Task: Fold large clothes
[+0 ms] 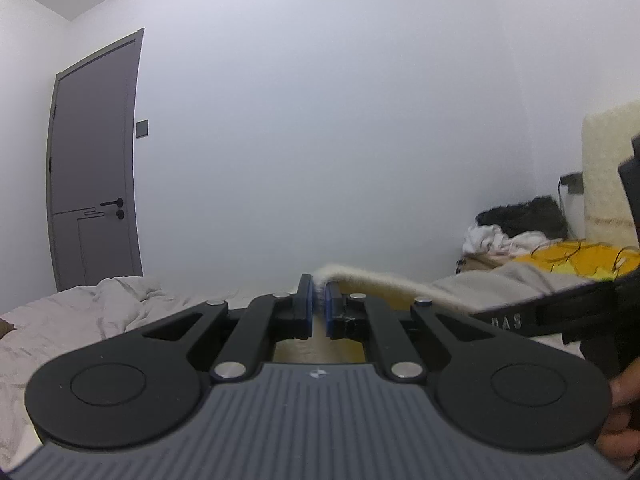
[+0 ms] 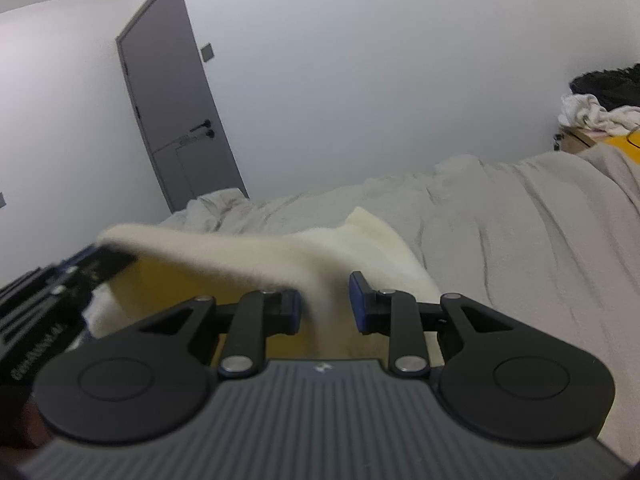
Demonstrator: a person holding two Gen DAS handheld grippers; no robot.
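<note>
A cream fleece garment [image 2: 280, 248] with a yellow inner side [image 2: 176, 280] hangs stretched between my two grippers above the bed. My left gripper [image 1: 319, 300] is shut on the cream garment's edge [image 1: 372, 282], which runs off to the right. My right gripper [image 2: 325, 300] has its jaws apart, with a fold of the cream fabric lying between the blue pads [image 2: 358, 300]. The left gripper also shows at the left edge of the right wrist view [image 2: 80, 268], clamped on the garment's corner. The right gripper's body shows at the right of the left wrist view [image 1: 560, 312].
A bed with a rumpled grey-white sheet [image 2: 500, 232] lies below. A pile of dark and white clothes [image 1: 516, 224] and a yellow item [image 1: 568, 256] sit at the far right. A grey door [image 1: 94, 160] stands in the white wall.
</note>
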